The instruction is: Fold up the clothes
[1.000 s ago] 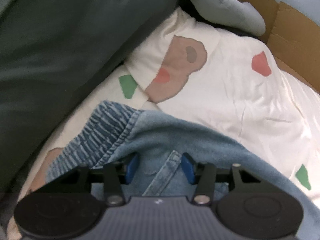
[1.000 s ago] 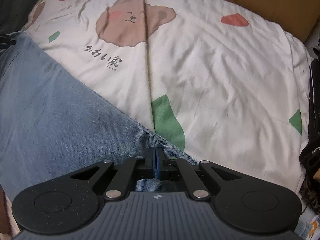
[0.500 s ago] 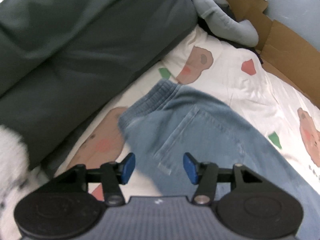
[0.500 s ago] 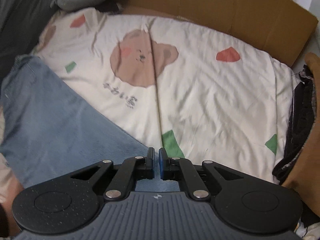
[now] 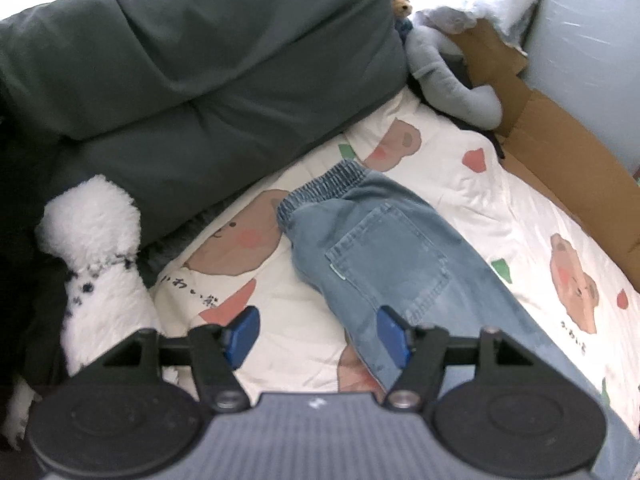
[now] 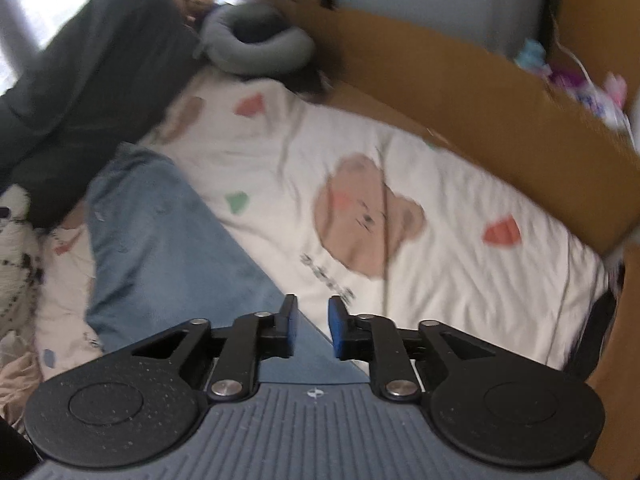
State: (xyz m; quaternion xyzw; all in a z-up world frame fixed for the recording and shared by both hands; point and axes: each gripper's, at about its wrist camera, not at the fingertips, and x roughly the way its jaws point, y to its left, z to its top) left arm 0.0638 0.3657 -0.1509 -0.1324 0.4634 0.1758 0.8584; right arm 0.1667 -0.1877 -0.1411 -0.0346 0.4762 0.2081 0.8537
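Observation:
Light blue jeans point(image 5: 384, 256) with an elastic waistband and a back pocket lie flat on a white bedsheet point(image 5: 472, 196) printed with bears. The waistband points to the far left, the leg runs toward the near right. My left gripper point(image 5: 316, 336) hangs open above the jeans' near edge, holding nothing. In the right wrist view the jeans point(image 6: 160, 248) stretch across the left half of the sheet point(image 6: 440, 184). My right gripper point(image 6: 312, 326) is open a little over the jeans' lower end, nothing between its fingers.
A dark grey duvet point(image 5: 180, 80) is piled along the far left. A white fluffy toy point(image 5: 96, 248) lies at the left edge. A grey neck pillow point(image 6: 256, 48) sits at the head of the bed. Cardboard walls point(image 6: 460, 92) line the right side.
Both grippers let go of the jeans and pulled back and up. The left was over the waistband, now it is well clear. The right jaws went from shut to slightly open.

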